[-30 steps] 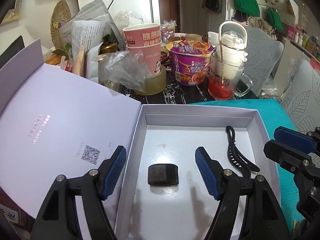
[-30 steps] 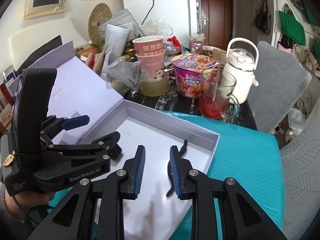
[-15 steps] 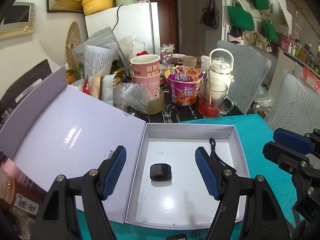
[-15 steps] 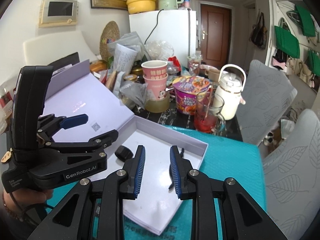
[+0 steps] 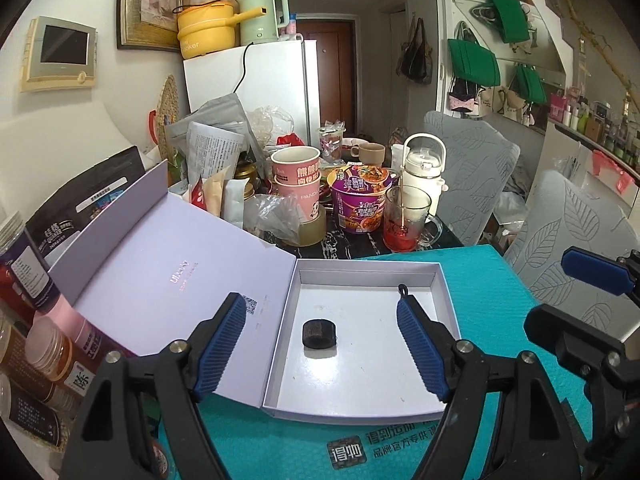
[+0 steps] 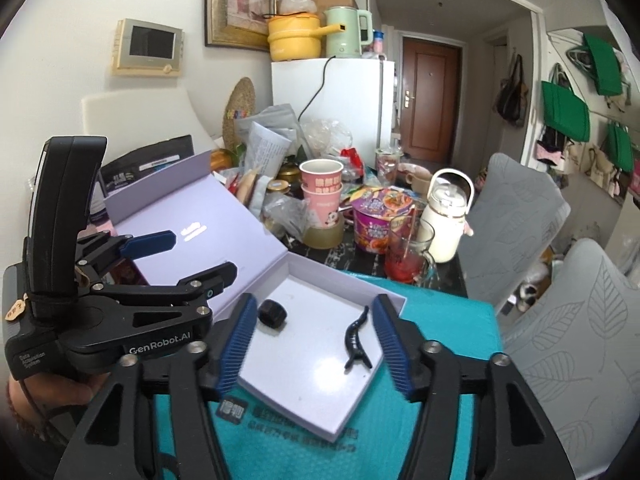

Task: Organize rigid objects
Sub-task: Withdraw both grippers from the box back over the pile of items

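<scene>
Both items sit loose in the white box point(image 6: 390, 302), the black clip point(image 6: 355, 340) lying lengthwise away from the right gripper point(image 6: 316, 346) just ahead of its empty, opening jaws, while the left gripper point(image 5: 328, 346), also empty and opening, faces the black ring point(image 5: 319, 333).

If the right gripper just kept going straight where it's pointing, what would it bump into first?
Probably the white box floor, beside the black clip lying between its opening fingers. Nothing is gripped. Depth is hard to judge, so it might touch the clip itself first.
</scene>
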Motion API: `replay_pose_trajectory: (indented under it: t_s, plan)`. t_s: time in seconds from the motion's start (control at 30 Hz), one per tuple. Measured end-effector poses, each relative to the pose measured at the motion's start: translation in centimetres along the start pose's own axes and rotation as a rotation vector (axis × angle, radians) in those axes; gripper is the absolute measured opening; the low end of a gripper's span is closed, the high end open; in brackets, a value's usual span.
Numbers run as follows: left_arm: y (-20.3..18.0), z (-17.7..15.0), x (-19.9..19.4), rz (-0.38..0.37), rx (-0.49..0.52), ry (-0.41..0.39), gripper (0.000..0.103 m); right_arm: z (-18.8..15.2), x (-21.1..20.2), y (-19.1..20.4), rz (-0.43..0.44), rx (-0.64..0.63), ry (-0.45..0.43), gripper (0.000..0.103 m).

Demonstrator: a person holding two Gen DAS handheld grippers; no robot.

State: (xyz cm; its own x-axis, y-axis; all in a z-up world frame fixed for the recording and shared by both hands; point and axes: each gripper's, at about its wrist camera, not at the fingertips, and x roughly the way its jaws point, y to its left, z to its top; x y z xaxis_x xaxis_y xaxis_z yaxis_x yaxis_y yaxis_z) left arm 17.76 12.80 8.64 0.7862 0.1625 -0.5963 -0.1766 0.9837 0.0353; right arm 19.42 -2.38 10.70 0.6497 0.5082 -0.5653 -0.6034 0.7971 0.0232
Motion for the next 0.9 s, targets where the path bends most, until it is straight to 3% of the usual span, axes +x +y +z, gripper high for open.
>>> replay_pose_trajectory:
  t_s: [0.37,0.9]
  plan:
    - [-0.6,-1.9,-4.3,0.014,0.03,-0.043,0.079,-1.5,-4.1,0.9,-0.028,0.009,-0.03,0.08]
    - [-4.0,-6.9,-8.7,-0.05,0.127,-0.042,0.079,-6.8,-9.3,1.5,-0.071,0.047,-0.007,0.081]
